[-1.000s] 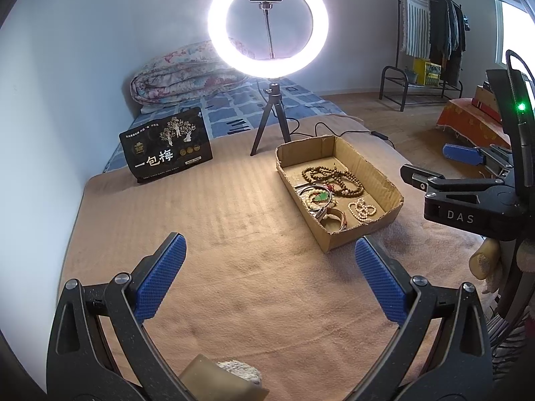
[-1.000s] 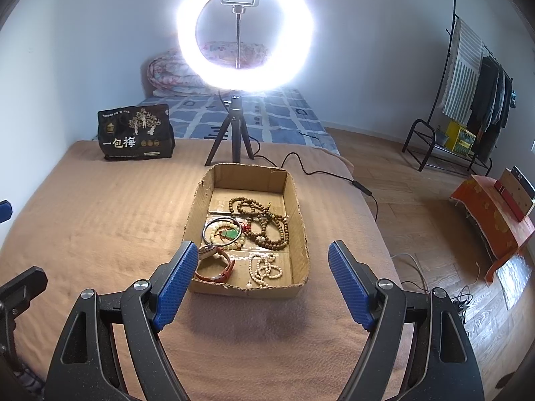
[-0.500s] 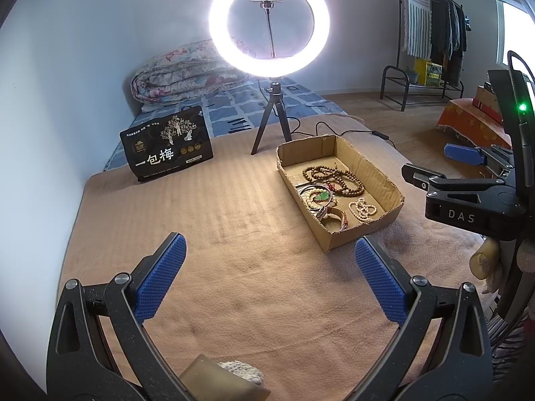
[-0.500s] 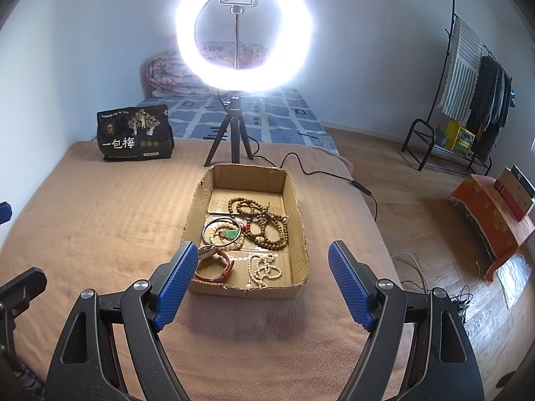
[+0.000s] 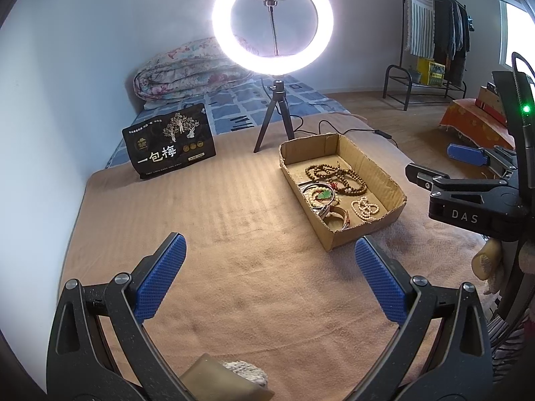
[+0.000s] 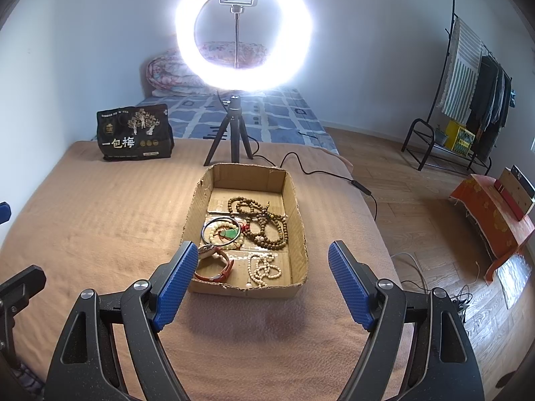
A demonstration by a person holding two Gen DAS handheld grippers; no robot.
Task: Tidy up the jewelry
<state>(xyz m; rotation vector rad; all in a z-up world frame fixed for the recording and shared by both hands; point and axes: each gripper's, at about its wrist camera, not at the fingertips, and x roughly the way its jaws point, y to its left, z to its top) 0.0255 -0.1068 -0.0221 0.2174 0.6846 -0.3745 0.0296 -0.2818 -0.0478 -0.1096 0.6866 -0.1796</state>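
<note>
Blue textured pads face you on both tools, and both sets of jaws stand spread wide with nothing between them. Your left gripper (image 5: 267, 280) hovers over bare tan blanket (image 5: 207, 220), with the box off to its front right. Your right gripper (image 6: 262, 287) points straight at the cardboard box (image 6: 297, 220), whose near wall sits just beyond the fingertips; the left pad (image 6: 174, 287) overlaps the box's near left corner in the right wrist view. From the left camera you can also see the right tool's black body, marked DAS, at the right edge.

Inside the box, nearest you, lie a watch with a red-brown strap (image 6: 214, 264) on the left and a small strand of pale beads (image 6: 264, 267) on the right, close together but apart. Behind them sits a ring of cream beads with a green pendant (image 6: 229, 234), circled by a dark bangle. Further back sprawls a long coil of brown wooden beads (image 6: 264, 220), touching the pendant ring's side.

Beyond the box stands a lit ring light (image 6: 244, 36) on a small black tripod (image 6: 230, 137), its cable trailing right. To the left, well apart, a black printed bag (image 6: 133, 133) stands upright. Behind that lies a folded floral quilt (image 5: 187, 70), and far right a clothes rack (image 6: 468, 100).
</note>
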